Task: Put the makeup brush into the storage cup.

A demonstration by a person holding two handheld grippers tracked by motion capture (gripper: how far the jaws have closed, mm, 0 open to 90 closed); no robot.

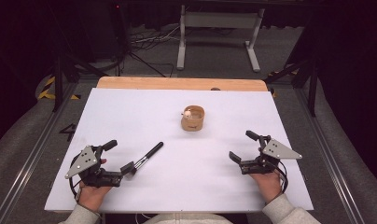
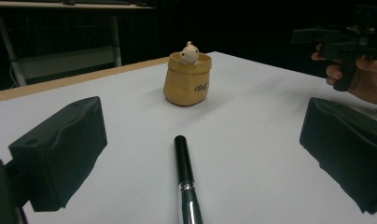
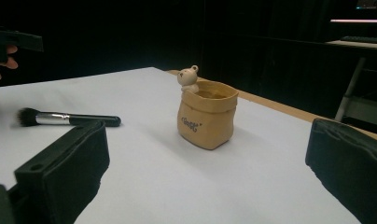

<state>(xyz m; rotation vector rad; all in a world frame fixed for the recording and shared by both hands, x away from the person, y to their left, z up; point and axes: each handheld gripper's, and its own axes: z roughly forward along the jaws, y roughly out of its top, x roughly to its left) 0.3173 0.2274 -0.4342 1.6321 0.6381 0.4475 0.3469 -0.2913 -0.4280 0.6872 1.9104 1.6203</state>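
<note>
A black-handled makeup brush lies on the white table at the front left, its bristle end toward the person. My left gripper is open around that bristle end. In the left gripper view the brush runs forward between the wide-apart jaws of that gripper, touching neither. A tan sack-shaped cup with a small bear figure on its rim stands mid-table. My right gripper rests open at the front right, nothing in it, facing the cup and the brush.
A wooden strip runs along the table's far edge. Beyond it are a white metal frame and cables on the dark floor. Black stands flank the table on both sides. The person's hands sit at the near edge.
</note>
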